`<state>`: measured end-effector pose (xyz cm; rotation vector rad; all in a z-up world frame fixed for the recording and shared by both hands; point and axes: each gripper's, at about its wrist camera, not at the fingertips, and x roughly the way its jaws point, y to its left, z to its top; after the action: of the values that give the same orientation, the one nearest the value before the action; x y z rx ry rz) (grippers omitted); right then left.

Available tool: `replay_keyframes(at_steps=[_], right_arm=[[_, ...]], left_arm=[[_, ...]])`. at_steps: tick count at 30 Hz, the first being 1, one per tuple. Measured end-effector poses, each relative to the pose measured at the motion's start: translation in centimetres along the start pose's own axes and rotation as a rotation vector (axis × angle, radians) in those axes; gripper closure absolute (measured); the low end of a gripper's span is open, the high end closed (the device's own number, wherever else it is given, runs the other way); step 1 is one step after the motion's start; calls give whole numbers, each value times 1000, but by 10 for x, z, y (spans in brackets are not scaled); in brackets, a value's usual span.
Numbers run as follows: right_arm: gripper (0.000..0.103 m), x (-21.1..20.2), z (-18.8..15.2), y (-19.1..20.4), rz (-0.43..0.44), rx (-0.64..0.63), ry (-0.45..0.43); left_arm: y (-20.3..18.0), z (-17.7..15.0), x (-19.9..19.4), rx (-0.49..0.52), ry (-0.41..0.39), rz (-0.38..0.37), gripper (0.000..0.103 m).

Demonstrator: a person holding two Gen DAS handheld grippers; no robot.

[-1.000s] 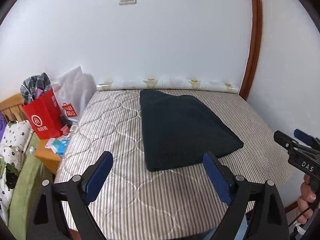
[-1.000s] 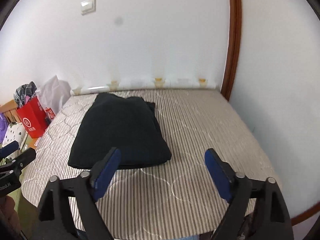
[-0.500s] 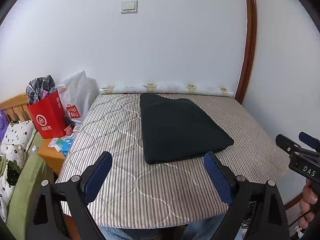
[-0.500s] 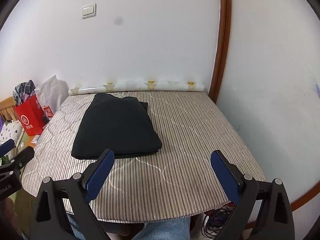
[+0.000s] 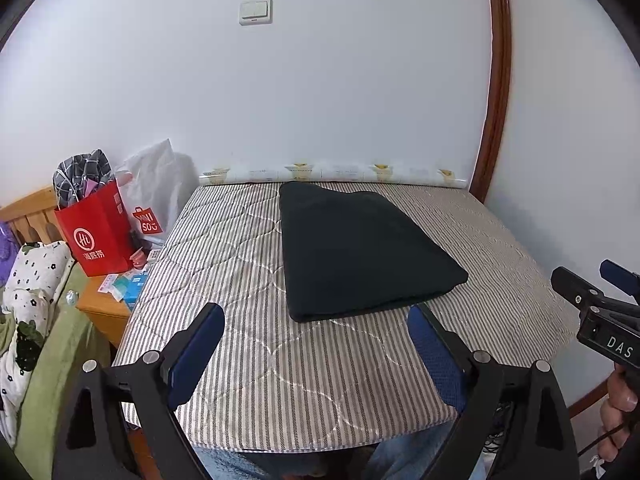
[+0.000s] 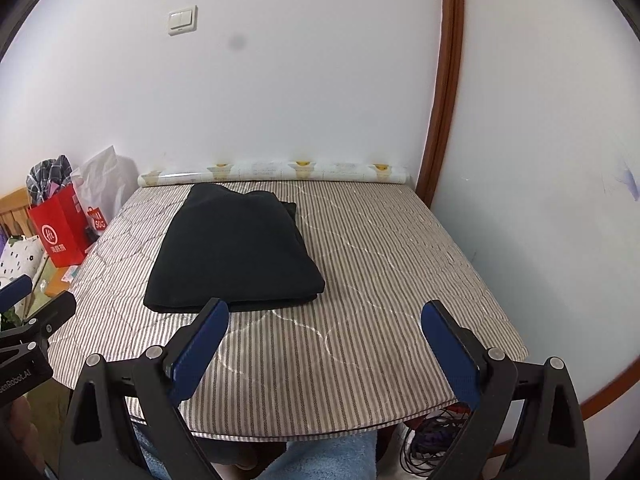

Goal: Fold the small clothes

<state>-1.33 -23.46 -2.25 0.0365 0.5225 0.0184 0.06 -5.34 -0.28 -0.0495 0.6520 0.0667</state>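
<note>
A black garment [image 5: 360, 252] [image 6: 236, 248] lies folded into a thick rectangle on the striped quilted table cover [image 5: 280, 380] [image 6: 380, 280], near the far wall. My left gripper [image 5: 316, 344] hangs open above the cover's near edge, short of the garment, with nothing between its blue pads. My right gripper [image 6: 324, 340] is open too, held back over the near edge, to the right of the garment's front corner. Each gripper appears at the side of the other's view, held in a hand [image 5: 616, 404].
A red paper bag [image 5: 96, 232] and a white plastic bag [image 5: 156, 192] stand on a wooden bedside cabinet [image 5: 104, 308] at the left. A rolled patterned sheet [image 6: 276, 170] lies along the wall. Cables [image 6: 432, 436] lie on the floor at the right. Blue jeans [image 6: 332, 460] show below.
Both grippers have drawn back and risen away from the garment, so the cover's near edge and the person's jeans now show. The garment has not moved.
</note>
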Motion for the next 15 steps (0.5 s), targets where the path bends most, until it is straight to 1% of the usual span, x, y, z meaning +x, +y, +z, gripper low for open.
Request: replay_keyframes(at_steps=[15], right_arm=[[7,-3,-3,-3,-5,3,-2]], left_arm=[[-1,-2,-1,1,4,1,10]])
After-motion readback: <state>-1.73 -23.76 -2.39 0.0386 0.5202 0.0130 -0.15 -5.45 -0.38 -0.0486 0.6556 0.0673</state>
